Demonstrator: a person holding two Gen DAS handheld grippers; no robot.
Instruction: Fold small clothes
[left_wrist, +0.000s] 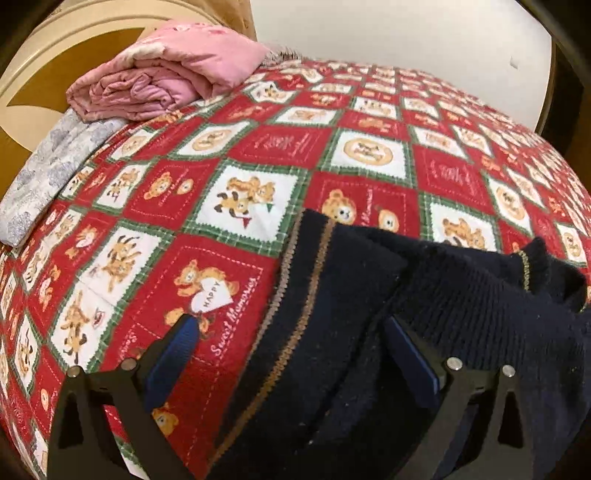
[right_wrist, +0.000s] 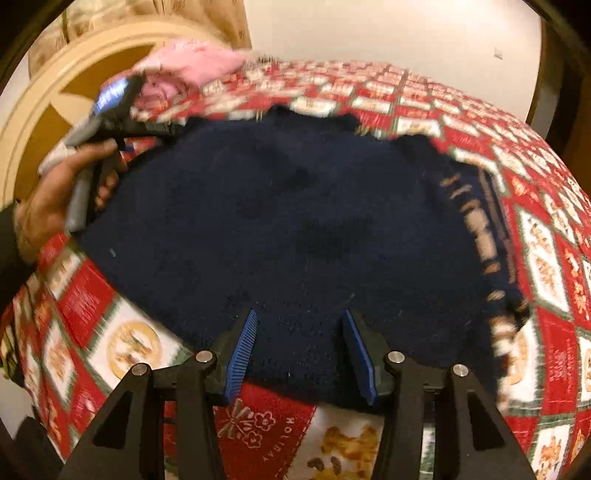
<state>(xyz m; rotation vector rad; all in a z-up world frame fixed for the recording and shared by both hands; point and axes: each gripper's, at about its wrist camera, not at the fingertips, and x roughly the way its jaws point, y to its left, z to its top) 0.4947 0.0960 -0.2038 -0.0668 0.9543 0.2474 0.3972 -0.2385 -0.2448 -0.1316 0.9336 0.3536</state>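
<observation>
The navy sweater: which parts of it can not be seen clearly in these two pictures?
- Left wrist view: the navy sweater is cut off by the bottom and right edges; the left gripper covers part.
- Right wrist view: its striped hem is blurred; the right gripper hides its near edge.

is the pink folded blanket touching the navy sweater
Apart. The left wrist view shows the pink folded blanket at the far corner and the navy sweater near the camera, with a wide stretch of red bear-print cover between them.

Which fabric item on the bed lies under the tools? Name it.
The dark navy knit garment, spread flat beneath both tools. The folded pink blanket and grey-white patterned cloth sit at the far edge.
</observation>
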